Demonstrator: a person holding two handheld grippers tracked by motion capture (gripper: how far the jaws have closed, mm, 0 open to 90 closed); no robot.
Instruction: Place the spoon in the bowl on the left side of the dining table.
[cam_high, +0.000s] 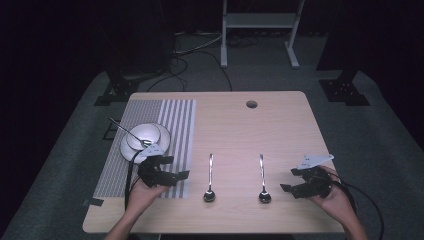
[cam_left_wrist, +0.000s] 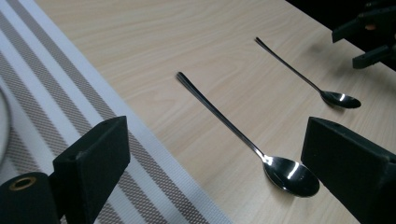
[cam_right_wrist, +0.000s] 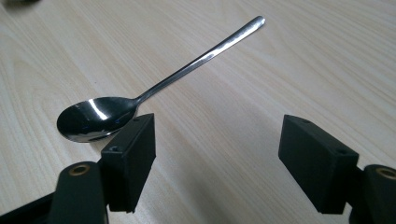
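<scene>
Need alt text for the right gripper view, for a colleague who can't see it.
A shiny metal spoon lies on a pale wooden table, bowl toward the camera and handle pointing away to the upper right. The right gripper hovers open, its left finger near the spoon's bowl.

Two polished steel spoons are laid flat on the bare wood, bowls up and nearest the person, handles pointing away. The left spoon (cam_high: 210, 180) and the right spoon (cam_high: 262, 180) lie parallel, apart, untouched.
</scene>
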